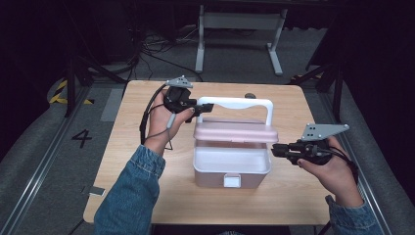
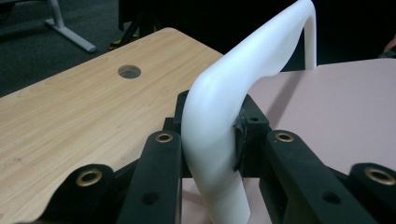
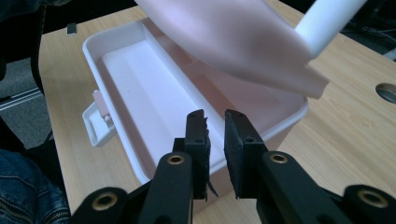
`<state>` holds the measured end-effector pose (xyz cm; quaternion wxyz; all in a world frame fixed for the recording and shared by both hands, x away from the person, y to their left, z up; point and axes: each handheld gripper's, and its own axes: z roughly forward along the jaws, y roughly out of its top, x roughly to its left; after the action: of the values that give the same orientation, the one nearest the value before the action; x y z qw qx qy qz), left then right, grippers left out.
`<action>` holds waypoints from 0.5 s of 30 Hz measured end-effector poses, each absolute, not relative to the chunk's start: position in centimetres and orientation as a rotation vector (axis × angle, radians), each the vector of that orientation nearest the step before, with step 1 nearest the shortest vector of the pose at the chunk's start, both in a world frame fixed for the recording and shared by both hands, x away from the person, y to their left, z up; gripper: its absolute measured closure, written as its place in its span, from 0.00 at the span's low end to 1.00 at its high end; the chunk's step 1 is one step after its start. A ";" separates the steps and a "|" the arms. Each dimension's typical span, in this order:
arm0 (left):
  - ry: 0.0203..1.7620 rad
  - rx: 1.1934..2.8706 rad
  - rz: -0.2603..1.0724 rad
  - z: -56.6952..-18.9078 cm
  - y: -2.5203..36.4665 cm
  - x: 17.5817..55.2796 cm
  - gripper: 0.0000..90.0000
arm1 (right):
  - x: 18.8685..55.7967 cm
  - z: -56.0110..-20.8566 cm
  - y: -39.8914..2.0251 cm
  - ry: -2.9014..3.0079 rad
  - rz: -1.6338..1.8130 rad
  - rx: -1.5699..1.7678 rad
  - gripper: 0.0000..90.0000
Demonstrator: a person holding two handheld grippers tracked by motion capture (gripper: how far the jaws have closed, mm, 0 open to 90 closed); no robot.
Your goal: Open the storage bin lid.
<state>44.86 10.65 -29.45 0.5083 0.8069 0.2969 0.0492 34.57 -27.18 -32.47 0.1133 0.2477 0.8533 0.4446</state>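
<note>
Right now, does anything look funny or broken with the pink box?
Nothing looks broken. The pink box sits on the table with its lid lifted partway, because the left gripper is clamped on the white handle. The right gripper is beside the box, holding nothing. One pad looks a bit frayed.

High view looks down; both gripper views closely share the pink box point(image 1: 231, 161).
</note>
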 end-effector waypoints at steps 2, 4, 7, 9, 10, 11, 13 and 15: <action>0.714 1.945 0.115 -29.5 10.7 44.9 0.83 | 34.6 -32.4 -26.8 2.489 1.314 0.705 0.92; 0.714 1.946 0.112 -29.5 10.7 44.8 0.83 | 34.6 -32.4 -26.8 2.481 1.315 0.699 0.93; 0.711 1.943 0.118 -29.5 10.6 44.8 0.83 | 34.7 -32.1 -26.6 2.448 1.339 0.666 0.96; 0.708 1.945 0.117 -29.5 10.6 44.8 0.83 | 34.7 -32.1 -26.5 2.445 1.343 0.664 0.97; 0.707 1.944 0.117 -29.5 10.6 44.7 0.83 | 34.8 -32.0 -26.5 2.439 1.343 0.660 0.97; 0.705 1.942 0.117 -29.5 10.7 44.7 0.83 | 34.8 -32.0 -26.5 2.435 1.344 0.663 0.99; 0.707 1.938 0.117 -29.6 10.7 44.7 0.83 | 34.9 -32.0 -26.5 2.431 1.346 0.663 0.99; 0.707 1.943 0.115 -29.6 10.7 44.7 0.83 | 34.9 -32.1 -26.5 2.428 1.352 0.665 1.00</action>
<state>44.72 10.75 -29.58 0.5101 0.8071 0.2936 0.0476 34.90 -26.52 -32.07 0.1414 0.2305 0.8411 0.4684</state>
